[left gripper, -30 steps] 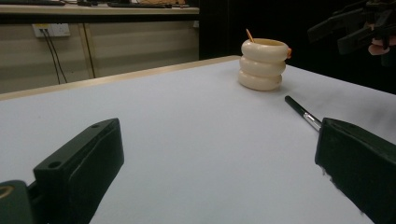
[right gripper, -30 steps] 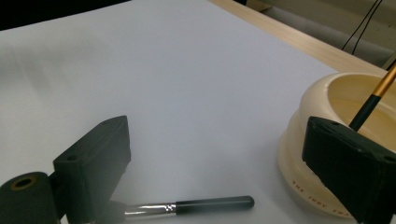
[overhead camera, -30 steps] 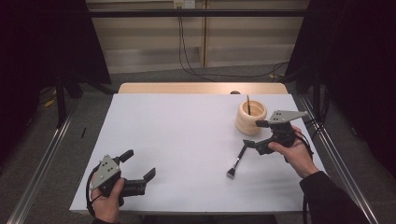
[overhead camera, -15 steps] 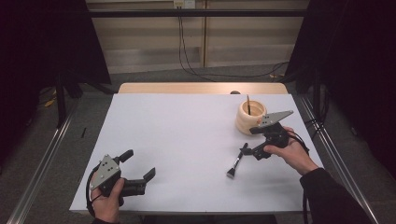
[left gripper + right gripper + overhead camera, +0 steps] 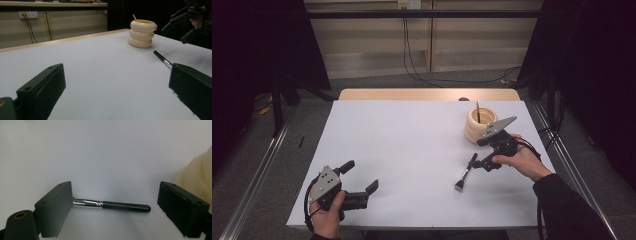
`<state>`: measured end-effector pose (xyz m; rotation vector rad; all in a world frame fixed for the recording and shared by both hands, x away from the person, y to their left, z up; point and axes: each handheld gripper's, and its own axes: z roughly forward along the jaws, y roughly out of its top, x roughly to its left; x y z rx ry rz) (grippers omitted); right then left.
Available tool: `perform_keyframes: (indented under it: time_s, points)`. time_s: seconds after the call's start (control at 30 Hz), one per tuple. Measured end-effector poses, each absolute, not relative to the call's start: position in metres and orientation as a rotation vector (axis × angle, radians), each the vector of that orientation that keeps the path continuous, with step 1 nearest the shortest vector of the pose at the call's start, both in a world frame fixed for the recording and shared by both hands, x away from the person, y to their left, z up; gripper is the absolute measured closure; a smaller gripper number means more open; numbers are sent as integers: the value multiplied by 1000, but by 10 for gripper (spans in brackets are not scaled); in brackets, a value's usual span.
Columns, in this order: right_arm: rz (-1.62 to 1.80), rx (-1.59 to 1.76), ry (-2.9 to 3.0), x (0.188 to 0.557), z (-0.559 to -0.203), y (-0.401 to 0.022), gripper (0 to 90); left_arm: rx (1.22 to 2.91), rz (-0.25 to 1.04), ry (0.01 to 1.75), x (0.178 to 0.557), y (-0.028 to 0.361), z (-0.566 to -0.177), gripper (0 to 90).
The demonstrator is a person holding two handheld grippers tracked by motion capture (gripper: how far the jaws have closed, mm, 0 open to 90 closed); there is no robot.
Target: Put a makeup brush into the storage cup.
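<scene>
White table (image 5: 412,150), brush (image 5: 117,206) partly behind fingers (image 5: 56,207)

White-topped table (image 5: 412,150), beige panelled wall (image 5: 377,47), grey floor (image 5: 257,145), dark surroundings

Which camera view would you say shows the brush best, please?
The high view: the whole brush lies on the table, bristles included. The right gripper view gives its handle and metal collar close up; the left gripper view shows part of the handle.
</scene>
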<state>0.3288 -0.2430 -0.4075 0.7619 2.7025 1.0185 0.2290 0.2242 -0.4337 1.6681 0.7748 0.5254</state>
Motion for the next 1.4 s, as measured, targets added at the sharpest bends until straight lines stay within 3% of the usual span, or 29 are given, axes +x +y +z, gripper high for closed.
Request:
perform_keyframes:
  time_s: [0.73, 1.1, 1.4]
  points:
    - [836, 449, 2821, 340, -415, -227, 99, 1674, 516, 775, 230, 225, -434, 9]
    - [724, 287, 2961, 346, -422, -220, 155, 1682, 520, 781, 231, 224, -435, 10]
    - [656, 201, 3017, 350, -428, -216, 318, 1684, 523, 786, 231, 223, -435, 11]
